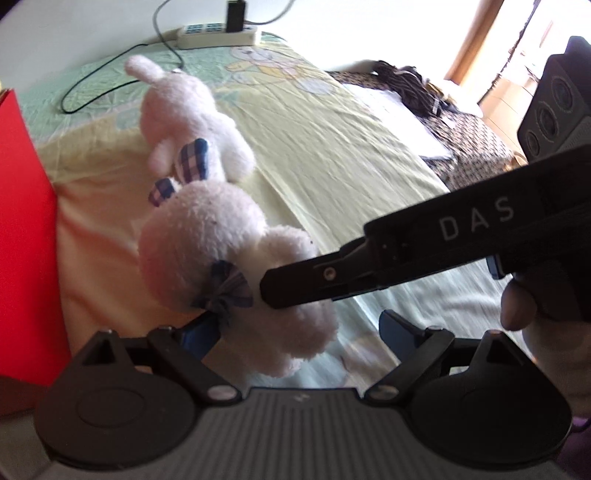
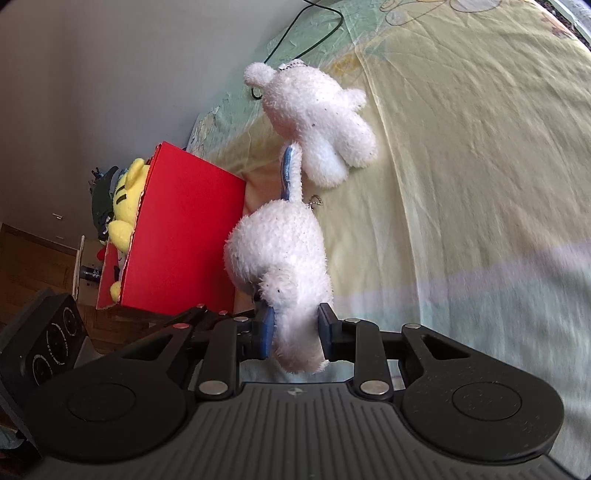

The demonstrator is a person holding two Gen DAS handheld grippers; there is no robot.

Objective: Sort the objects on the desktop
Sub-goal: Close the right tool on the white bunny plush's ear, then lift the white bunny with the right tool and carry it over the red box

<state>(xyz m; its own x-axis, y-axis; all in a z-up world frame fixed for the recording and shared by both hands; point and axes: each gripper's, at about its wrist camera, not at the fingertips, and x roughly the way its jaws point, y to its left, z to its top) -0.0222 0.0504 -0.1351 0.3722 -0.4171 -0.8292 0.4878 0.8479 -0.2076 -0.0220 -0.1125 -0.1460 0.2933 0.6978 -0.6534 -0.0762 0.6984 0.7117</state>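
Observation:
Two white plush toys lie end to end on a yellow-green sheet (image 1: 369,155); I cannot tell whether they are joined. The near plush (image 1: 207,240) (image 2: 277,251) wears a plaid bow (image 1: 225,288). The far plush (image 1: 184,107) (image 2: 317,110) has plaid ears. My right gripper (image 2: 295,330) is shut on a limb of the near plush, and it enters the left wrist view from the right (image 1: 275,291). My left gripper (image 1: 299,332) is open, its blue pads (image 1: 201,332) on either side of the near plush's lower end.
A red box (image 2: 177,229) (image 1: 26,221) stands just left of the toys and holds a yellow plush (image 2: 123,206). A power strip (image 1: 218,35) and a black cable (image 1: 92,85) lie at the far end. Dark patterned fabric (image 1: 461,125) lies to the right.

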